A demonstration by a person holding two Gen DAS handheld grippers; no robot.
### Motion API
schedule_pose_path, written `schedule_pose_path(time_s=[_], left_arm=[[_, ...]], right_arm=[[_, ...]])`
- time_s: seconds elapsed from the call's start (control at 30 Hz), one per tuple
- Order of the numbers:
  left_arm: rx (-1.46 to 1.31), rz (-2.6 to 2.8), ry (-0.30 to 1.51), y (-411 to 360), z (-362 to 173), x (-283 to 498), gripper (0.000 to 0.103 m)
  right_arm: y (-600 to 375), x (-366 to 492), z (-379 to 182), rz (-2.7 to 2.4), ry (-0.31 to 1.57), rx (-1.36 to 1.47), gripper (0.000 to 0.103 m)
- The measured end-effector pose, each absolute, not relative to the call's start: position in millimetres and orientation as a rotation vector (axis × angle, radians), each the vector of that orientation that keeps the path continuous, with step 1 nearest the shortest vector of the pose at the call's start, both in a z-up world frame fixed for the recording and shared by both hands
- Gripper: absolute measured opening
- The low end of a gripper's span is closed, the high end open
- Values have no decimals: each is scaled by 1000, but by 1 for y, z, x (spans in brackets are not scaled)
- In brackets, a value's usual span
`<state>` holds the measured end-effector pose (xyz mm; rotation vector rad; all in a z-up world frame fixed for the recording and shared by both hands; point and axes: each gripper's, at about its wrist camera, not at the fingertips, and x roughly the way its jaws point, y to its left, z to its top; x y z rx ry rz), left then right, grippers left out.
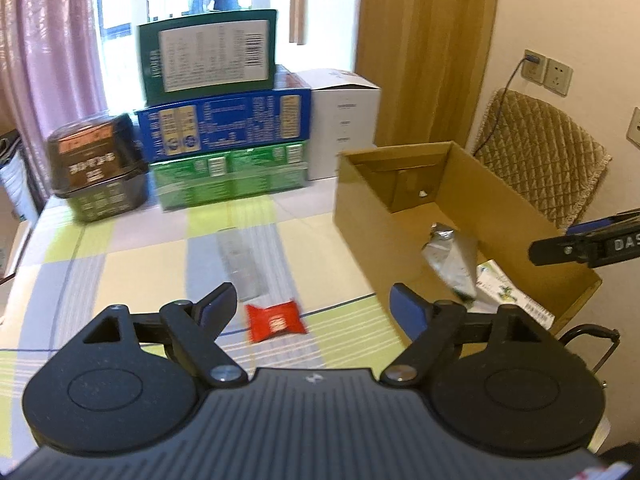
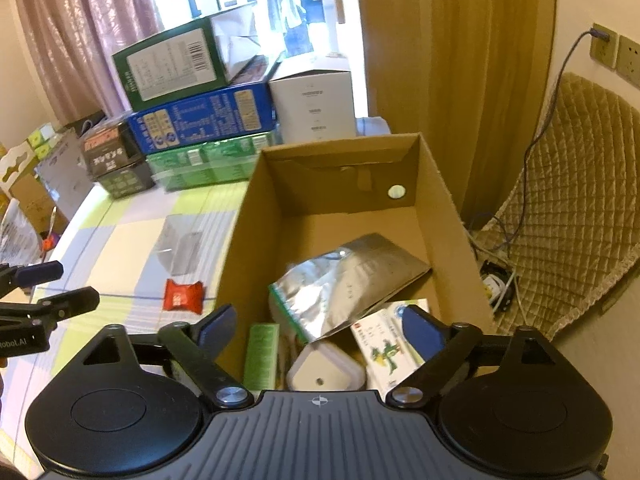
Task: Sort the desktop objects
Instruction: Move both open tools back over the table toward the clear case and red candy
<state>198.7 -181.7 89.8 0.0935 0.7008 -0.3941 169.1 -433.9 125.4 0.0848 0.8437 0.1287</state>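
A small red packet [image 1: 275, 321] lies on the checked tablecloth, just beyond my open left gripper [image 1: 316, 305]; a grey flat box [image 1: 242, 265] lies farther back. The packet [image 2: 183, 297] and grey box [image 2: 180, 249] also show in the right wrist view. My right gripper [image 2: 320, 326] hangs open and empty over the near end of the open cardboard box [image 2: 248, 208]. Inside it lie a silver foil pouch [image 2: 352, 280], a green carton [image 2: 262, 356], a white device [image 2: 326, 372] and a white printed carton [image 2: 384, 344]. The left gripper [image 2: 56, 284] shows at the left edge.
Stacked green and blue cartons [image 1: 224, 120], a white box [image 1: 346, 120] and a dark tub [image 1: 98, 168] line the table's back. A quilted chair [image 2: 568, 208] with cables [image 2: 496, 280] stands right of the cardboard box. Curtains hang behind.
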Motion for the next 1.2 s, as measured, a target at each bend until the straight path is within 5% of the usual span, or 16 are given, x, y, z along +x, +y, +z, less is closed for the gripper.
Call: schedule_pose_path(time_s=[0.13, 0.7, 1.2], left_arm=[[95, -350, 702, -153, 91, 192, 84], [73, -188, 741, -42, 72, 174, 95], [12, -173, 750, -33, 19, 227, 101]], right_arm=[[-414, 162, 130, 152, 830, 67, 101], [-315, 145, 123, 312, 773, 58, 101], [-257, 190, 21, 260, 738, 63, 101]])
